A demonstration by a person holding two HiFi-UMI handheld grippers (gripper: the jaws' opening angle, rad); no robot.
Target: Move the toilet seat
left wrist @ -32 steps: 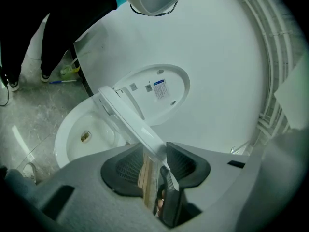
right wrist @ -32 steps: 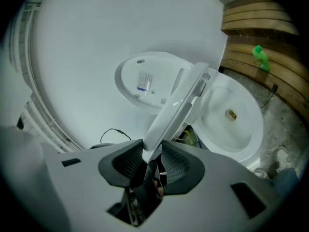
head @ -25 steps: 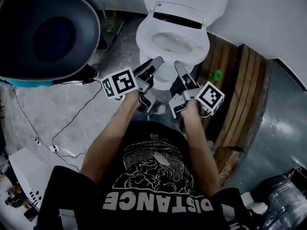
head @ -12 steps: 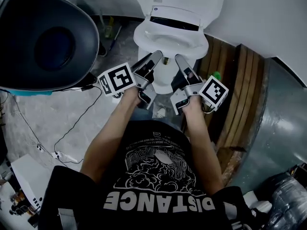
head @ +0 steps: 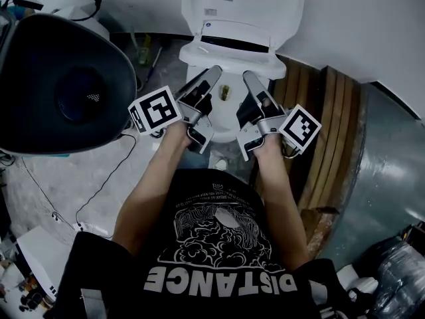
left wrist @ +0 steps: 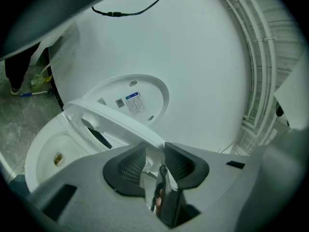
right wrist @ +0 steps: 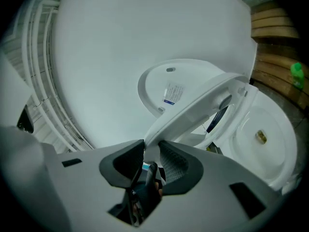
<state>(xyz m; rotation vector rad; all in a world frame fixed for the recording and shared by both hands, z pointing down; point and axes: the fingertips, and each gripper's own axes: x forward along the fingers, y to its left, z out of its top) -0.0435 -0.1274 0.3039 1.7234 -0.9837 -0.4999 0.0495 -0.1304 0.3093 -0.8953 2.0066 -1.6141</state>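
My left gripper [left wrist: 152, 162] and right gripper [right wrist: 150, 157] are each clamped on the front rim of the toilet seat [head: 229, 54], and their jaws have just closed further on it. The seat stands tilted partway up above the bowl [right wrist: 271, 129], below the raised lid [head: 243, 2].

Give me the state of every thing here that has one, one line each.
White plastic toilet seat: partly raised, its front rim held by both grippers.
White oval toilet lid: raised upright.
White ceramic toilet bowl: uncovered.
Left gripper: shut on the seat's rim; jaws have just been closing.
Right gripper: shut on the seat's rim; jaws have just been closing.
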